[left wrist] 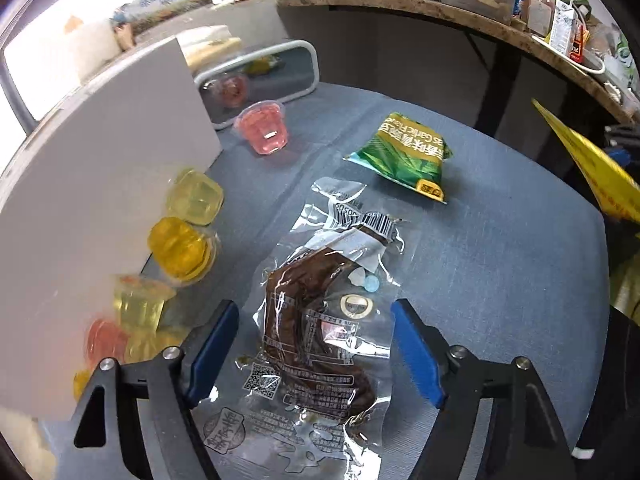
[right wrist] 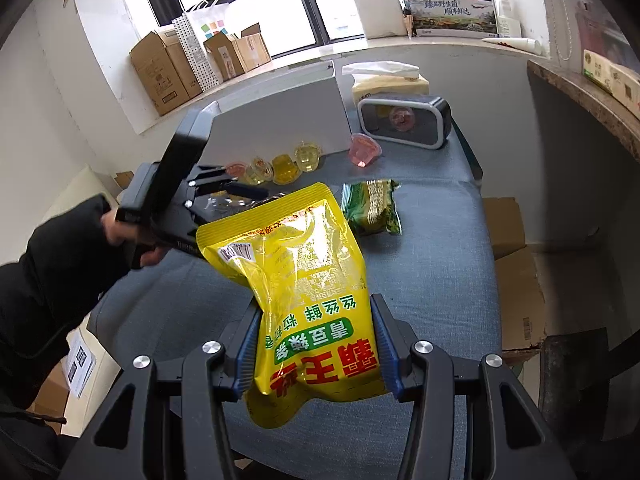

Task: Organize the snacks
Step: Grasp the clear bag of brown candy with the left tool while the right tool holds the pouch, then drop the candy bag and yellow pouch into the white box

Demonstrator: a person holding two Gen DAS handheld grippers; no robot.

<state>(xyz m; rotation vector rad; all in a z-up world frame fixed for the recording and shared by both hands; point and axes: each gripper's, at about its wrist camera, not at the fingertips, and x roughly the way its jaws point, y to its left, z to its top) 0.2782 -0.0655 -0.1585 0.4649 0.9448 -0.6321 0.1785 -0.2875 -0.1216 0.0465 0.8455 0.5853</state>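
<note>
Between the spread left tongs lies the clear pouch; they should pinch its thick middle, while the right tongs grip the yellow bag.

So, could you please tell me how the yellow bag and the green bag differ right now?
The yellow bag is held off the table in the right gripper, while the green bag lies flat on the blue cloth. The yellow bag looks larger and stands nearly upright; the green bag is smaller. Both are sealed snack bags with printed text.
</note>
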